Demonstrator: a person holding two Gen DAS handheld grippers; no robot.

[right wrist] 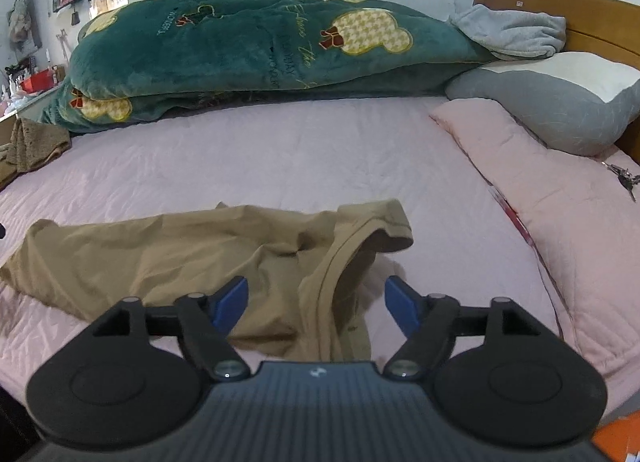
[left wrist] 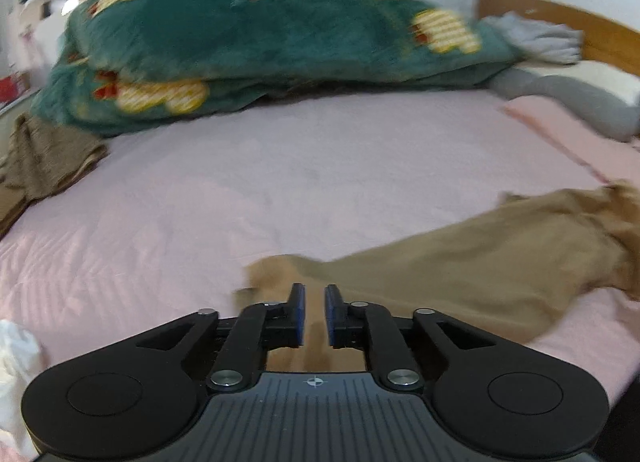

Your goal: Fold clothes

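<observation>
The tan shirt (right wrist: pixel 192 258) lies crumpled on the pink sheet (right wrist: pixel 280 154), near the front edge of the bed. Its long axis runs left to right across my right wrist view. The neck opening (right wrist: pixel 360 262) sits at the right end, the rest of the cloth trailing left.

My right gripper (right wrist: pixel 316 302) hovers low over the collar end, level and aimed toward the green quilt (right wrist: pixel 240 50). Its blue pads (right wrist: pixel 232 302) are spread wide, one on each side of the neckline, gripping nothing.

My left gripper (left wrist: pixel 314 314) points the same way, at the shirt's (left wrist: pixel 460 262) other end. Its jaws are nearly closed with a narrow gap between the pads. The view is motion-blurred; cloth appears to lie under the fingers, but I cannot tell whether any is pinched.

A grey pillow (right wrist: pixel 560 102) rests far right.
</observation>
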